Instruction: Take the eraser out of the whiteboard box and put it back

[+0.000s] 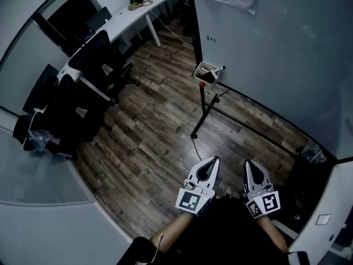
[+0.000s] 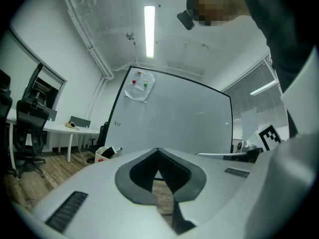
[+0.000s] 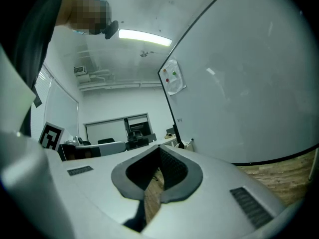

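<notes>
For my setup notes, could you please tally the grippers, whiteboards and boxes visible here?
Grippers: 2 (left gripper, right gripper)
Whiteboard: 1
Box: 1
Total: 4

Dark wood-plank floor (image 1: 149, 131) underfoot. A long white desk (image 1: 132, 12) runs along the far wall, with black office chairs (image 1: 96, 54) beside it. A ceiling strip light (image 2: 149, 24) glows overhead, and off to one side are what may be window blinds (image 2: 256, 86).
</notes>
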Action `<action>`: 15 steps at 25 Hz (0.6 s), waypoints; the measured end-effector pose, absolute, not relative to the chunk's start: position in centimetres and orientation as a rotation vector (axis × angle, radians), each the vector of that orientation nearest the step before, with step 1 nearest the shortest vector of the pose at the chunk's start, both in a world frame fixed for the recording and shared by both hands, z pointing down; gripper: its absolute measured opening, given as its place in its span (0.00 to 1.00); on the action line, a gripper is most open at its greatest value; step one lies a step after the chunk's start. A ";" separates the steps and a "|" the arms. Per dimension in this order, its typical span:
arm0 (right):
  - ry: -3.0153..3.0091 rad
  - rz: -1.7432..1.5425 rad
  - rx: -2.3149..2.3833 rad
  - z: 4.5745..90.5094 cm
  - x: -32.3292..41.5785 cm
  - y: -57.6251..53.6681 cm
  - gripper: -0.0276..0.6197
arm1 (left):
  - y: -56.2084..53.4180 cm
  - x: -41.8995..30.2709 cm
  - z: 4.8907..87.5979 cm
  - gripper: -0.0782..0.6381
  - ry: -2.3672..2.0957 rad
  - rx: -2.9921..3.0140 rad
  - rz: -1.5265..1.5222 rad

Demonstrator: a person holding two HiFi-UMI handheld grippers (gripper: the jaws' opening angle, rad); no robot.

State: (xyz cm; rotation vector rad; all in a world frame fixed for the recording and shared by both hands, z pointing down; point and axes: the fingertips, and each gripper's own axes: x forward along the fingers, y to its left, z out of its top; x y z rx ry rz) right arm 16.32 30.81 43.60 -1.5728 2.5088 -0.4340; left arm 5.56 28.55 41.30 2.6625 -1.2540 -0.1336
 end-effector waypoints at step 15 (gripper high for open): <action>2.492 -0.415 -1.632 43.3 12.0 31.0 0.07 | 28.2 0.4 41.9 0.12 -1.227 2.664 -0.106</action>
